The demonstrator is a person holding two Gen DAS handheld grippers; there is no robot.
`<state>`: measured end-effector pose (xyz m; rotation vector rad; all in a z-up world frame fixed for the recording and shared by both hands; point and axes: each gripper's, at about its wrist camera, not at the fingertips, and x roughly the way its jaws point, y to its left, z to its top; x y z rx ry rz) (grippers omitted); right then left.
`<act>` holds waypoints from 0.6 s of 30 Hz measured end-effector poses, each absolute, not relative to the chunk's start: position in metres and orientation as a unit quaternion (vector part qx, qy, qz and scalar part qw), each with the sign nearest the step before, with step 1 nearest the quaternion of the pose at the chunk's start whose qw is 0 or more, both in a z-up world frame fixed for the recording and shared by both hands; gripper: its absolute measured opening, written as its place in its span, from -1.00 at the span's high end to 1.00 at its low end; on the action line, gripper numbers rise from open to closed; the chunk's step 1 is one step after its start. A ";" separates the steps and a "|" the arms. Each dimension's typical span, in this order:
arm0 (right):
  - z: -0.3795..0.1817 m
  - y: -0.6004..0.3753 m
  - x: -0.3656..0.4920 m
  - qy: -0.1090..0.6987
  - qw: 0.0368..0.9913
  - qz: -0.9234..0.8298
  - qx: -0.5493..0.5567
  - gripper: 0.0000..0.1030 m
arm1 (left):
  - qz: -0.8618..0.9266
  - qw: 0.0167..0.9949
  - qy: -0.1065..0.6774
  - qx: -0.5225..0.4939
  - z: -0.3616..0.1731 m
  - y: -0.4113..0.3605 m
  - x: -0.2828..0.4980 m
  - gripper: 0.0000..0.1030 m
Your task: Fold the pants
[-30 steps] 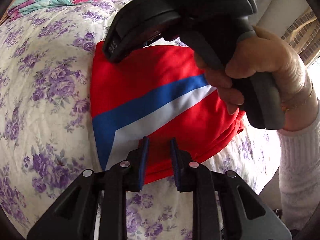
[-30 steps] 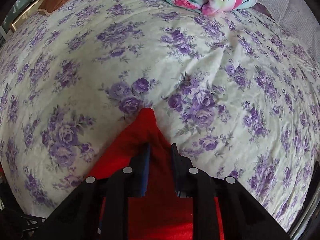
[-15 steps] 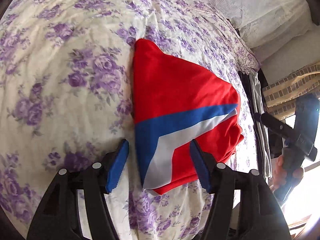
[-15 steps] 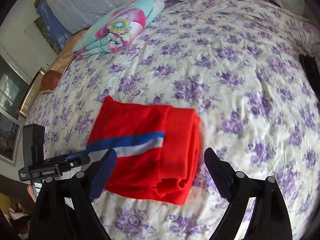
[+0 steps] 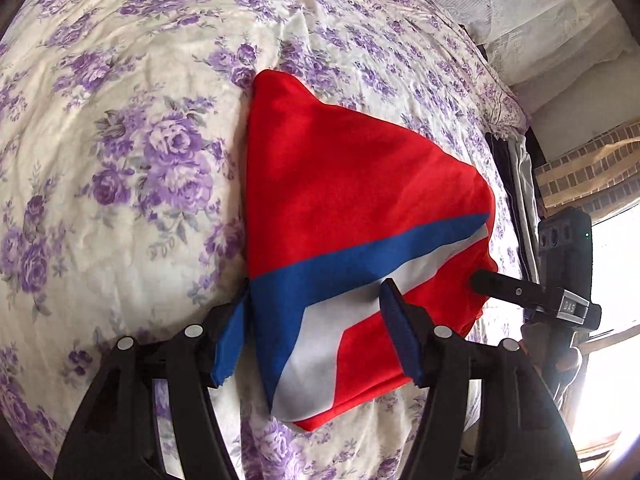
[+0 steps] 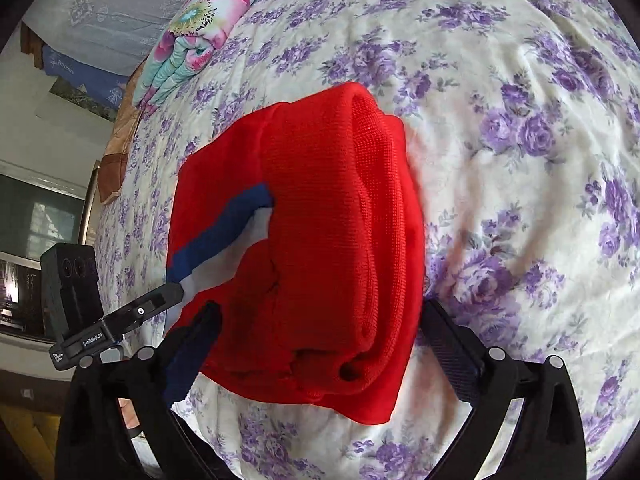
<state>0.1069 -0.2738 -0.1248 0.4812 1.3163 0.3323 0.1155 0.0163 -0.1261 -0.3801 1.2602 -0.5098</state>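
Note:
The red pants [image 5: 352, 188] with a blue and white stripe lie folded into a compact bundle on the floral bedsheet [image 5: 120, 152]. My left gripper [image 5: 316, 336] is open, its blue pads on either side of the striped near edge. In the right wrist view the pants [image 6: 328, 220] show their thick folded end. My right gripper [image 6: 324, 344] is open wide, its fingers on either side of that end. Each gripper also shows at the pants' edge in the other's view: the right one [image 5: 532, 292] and the left one [image 6: 132, 316].
A folded floral quilt [image 6: 200, 32] lies at the far end of the bed. A white lace cover [image 5: 500, 12] lies along the bed's far side. A brick wall and bright window [image 5: 592, 184] stand to the right, beyond the bed edge.
Both grippers have let go of the pants and opened. In the last half second both moved closer to the folded bundle, which lies still.

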 end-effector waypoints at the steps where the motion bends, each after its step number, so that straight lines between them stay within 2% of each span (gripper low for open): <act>1: -0.124 -0.272 0.107 0.601 0.754 0.152 0.217 -0.93 | -0.235 0.761 0.581 -0.170 -0.127 0.013 0.119 -0.25; 3: -0.122 -0.267 0.105 0.591 0.763 0.158 0.210 -0.91 | -0.237 0.762 0.581 -0.162 -0.127 0.007 0.123 -0.33; 6: -0.120 -0.268 0.099 0.577 0.781 0.147 0.189 -0.59 | -0.236 0.766 0.579 -0.149 -0.128 0.000 0.124 -0.42; 8: -0.120 -0.273 0.095 0.567 0.787 0.146 0.197 -0.10 | -0.231 0.771 0.577 -0.140 -0.127 -0.004 0.124 -0.40; 10: -0.121 -0.280 0.093 0.559 0.787 0.151 0.213 0.05 | -0.227 0.778 0.571 -0.135 -0.123 -0.007 0.121 -0.09; 11: -0.121 -0.280 0.093 0.556 0.789 0.150 0.212 0.08 | -0.221 0.785 0.565 -0.127 -0.119 -0.008 0.119 -0.02; 13: -0.120 -0.277 0.091 0.550 0.798 0.145 0.200 0.11 | -0.207 0.799 0.555 -0.108 -0.112 -0.010 0.115 0.29; 15: -0.115 -0.272 0.087 0.543 0.808 0.137 0.182 0.17 | -0.194 0.812 0.543 -0.087 -0.104 -0.013 0.110 0.51; 16: -0.112 -0.270 0.085 0.538 0.814 0.134 0.174 0.22 | -0.191 0.817 0.538 -0.079 -0.100 -0.014 0.109 0.59; 18: -0.104 -0.265 0.083 0.526 0.823 0.134 0.166 0.33 | -0.186 0.825 0.530 -0.066 -0.093 -0.016 0.105 0.63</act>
